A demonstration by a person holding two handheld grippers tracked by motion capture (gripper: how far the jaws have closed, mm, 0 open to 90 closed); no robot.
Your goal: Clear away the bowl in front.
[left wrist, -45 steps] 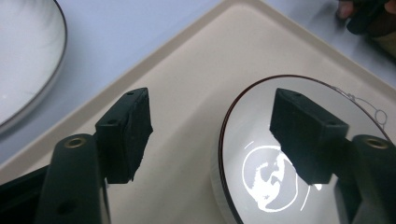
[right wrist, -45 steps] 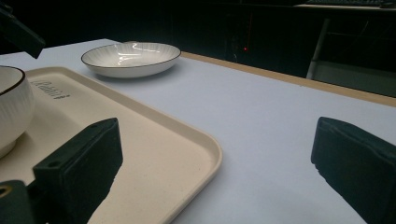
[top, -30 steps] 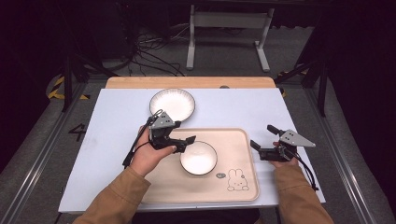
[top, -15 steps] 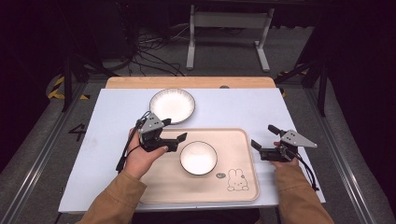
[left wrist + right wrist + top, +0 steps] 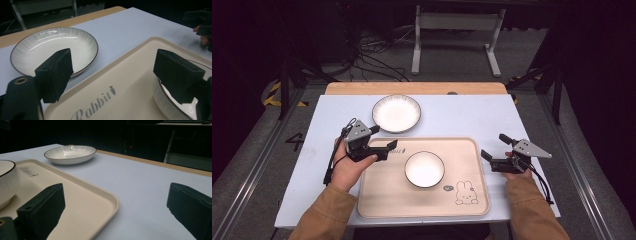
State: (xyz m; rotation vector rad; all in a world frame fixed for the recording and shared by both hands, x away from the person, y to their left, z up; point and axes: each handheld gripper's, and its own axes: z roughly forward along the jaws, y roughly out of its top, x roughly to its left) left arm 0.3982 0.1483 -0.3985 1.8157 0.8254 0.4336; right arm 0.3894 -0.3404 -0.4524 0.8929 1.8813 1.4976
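Left tool (image 5: 381,139) now clear of bowl (image 5: 424,169)

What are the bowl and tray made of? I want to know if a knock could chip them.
Bowl: seemingly glazed ceramic, glossy white with a dark rim and fine ribbing. Tray: probably matte plastic or melamine, beige and faintly speckled, with rounded moulded corners and printed lettering.

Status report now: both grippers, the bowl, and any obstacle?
Left gripper open, beside bowl, apart. Right gripper open, empty, off the tray. Bowl upright on tray. Plate behind tray, nothing between.
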